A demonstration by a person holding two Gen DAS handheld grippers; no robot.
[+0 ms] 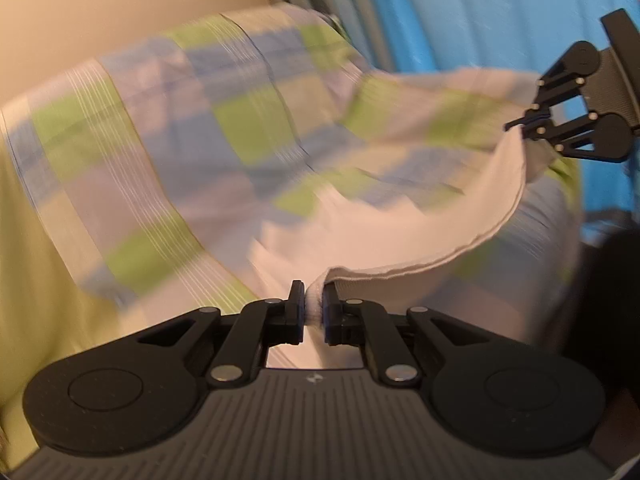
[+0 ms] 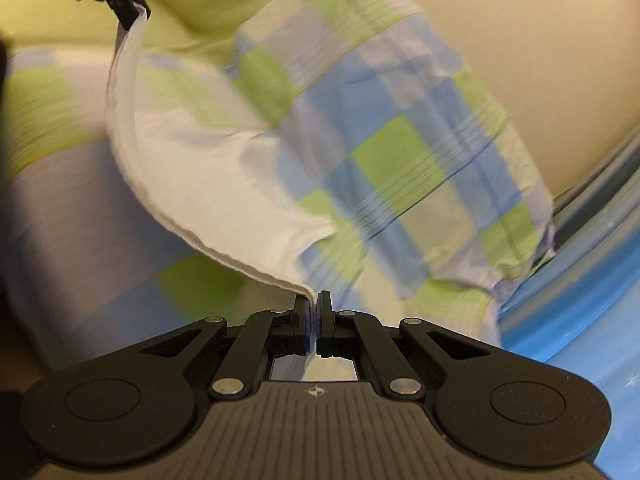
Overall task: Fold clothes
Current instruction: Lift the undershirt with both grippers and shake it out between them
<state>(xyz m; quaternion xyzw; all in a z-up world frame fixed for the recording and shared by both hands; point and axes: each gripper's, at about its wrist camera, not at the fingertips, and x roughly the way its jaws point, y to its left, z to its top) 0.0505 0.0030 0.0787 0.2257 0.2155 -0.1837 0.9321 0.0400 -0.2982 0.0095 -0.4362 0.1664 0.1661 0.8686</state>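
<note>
Left gripper (image 1: 314, 312), right gripper (image 2: 314, 320) each clamped on white cloth (image 1: 400, 220) hem, sagging between; checked bedding (image 1: 180, 140) underneath.

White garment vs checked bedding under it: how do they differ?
The white garment is plain with a stitched hem; the checked bedding is green, blue and pale squares. The garment hangs in a sagging curve between the left gripper and right gripper, both closed on its edge; the bedding lies on the surface, held by neither. The garment shows far less area than the bedding. Both are soft cloth, motion-blurred here.
</note>
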